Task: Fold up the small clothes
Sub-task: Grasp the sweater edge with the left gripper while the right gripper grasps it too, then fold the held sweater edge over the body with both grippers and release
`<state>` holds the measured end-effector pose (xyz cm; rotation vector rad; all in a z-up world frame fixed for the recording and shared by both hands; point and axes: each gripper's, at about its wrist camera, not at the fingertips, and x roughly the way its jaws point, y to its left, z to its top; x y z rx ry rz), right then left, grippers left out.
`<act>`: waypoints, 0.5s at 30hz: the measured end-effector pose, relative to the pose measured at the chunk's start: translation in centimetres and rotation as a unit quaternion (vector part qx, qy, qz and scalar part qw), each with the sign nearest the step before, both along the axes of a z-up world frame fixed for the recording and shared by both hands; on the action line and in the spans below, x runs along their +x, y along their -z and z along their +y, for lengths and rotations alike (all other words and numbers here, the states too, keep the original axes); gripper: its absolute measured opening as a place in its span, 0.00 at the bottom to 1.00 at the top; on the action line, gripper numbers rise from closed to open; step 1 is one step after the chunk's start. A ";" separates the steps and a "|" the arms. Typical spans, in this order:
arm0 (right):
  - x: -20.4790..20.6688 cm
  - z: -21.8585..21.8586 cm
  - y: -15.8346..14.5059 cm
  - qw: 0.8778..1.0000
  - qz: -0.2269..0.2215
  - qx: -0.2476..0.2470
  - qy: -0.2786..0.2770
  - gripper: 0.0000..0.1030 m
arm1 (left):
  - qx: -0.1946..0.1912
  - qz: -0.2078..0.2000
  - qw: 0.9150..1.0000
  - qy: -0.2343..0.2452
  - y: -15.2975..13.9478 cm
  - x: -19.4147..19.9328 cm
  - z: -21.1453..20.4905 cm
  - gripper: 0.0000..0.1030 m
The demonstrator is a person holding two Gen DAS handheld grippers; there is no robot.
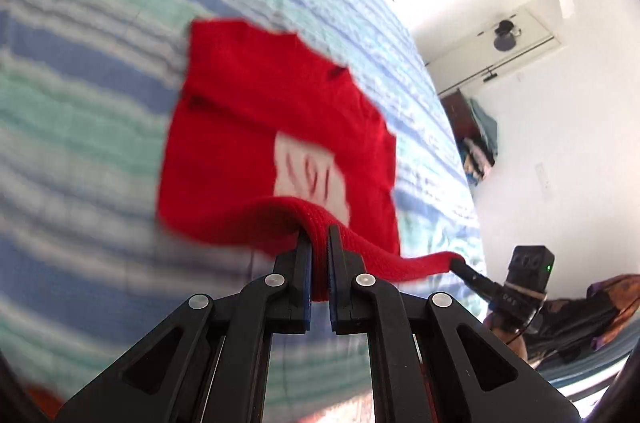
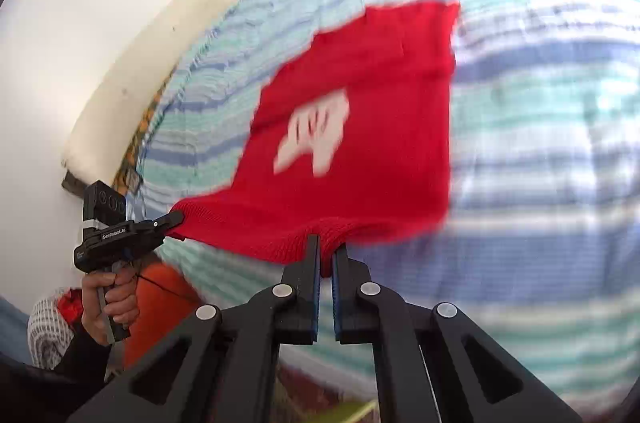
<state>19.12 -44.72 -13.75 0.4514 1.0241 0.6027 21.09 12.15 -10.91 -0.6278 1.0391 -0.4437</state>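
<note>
Red garment (image 1: 276,127) hung over the striped bedspread (image 1: 80,83), its near hem pinched at both ends. To fold it well I judged both corners had to travel level and together toward the far edge. My left gripper (image 1: 319,243) was clamped on the hem, my right gripper (image 2: 327,251) likewise, both angled downward.

Small red knit garment (image 1: 256,127), white patch with red marks at centre. Near ribbed edge raised and pinched at two points, stretched taut between them. Far portion trailing down, seemingly onto blue, green and white striped bedspread (image 1: 100,35). Fabric blurred. Garment spread open, not yet folded over; exact type not discernible.
</note>
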 end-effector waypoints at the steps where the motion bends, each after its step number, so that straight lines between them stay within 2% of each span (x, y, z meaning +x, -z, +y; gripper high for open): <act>1: 2.0 0.0 -0.4 1.000 -0.009 -0.003 0.007 0.05 | 0.012 -0.007 1.000 -0.004 -0.2 2.8 -0.3 0.03; 3: 6.6 0.1 -0.9 0.999 -0.031 -0.015 0.026 0.05 | 0.020 -0.008 1.000 -0.014 0.1 8.2 -0.8 0.03; 6: 14.3 0.4 -0.8 0.998 -0.035 -0.021 0.046 0.05 | 0.035 -0.004 0.999 -0.036 1.4 15.2 -1.0 0.04; 9: 21.6 1.4 0.1 0.997 -0.037 -0.042 0.053 0.05 | 0.065 0.006 0.996 -0.055 3.0 20.5 -1.4 0.05; 10: 23.9 1.9 0.6 0.997 -0.035 -0.044 0.053 0.05 | 0.082 0.012 0.995 -0.061 3.9 22.2 -1.6 0.09; 12: 27.6 2.8 1.8 0.996 -0.032 -0.061 0.055 0.05 | 0.123 0.039 0.989 -0.077 5.7 24.9 -1.6 0.28; 13: 29.2 3.2 2.7 0.996 -0.027 -0.062 0.056 0.07 | 0.138 0.056 0.985 -0.085 6.5 26.0 -1.4 0.49; 14: 30.3 3.5 3.4 0.995 -0.021 -0.071 0.061 0.09 | 0.141 0.071 0.983 -0.094 7.1 26.7 -0.9 0.59; 15: 31.2 3.9 4.2 0.993 -0.014 -0.089 0.070 0.20 | 0.136 0.073 0.982 -0.107 7.2 27.0 0.1 0.60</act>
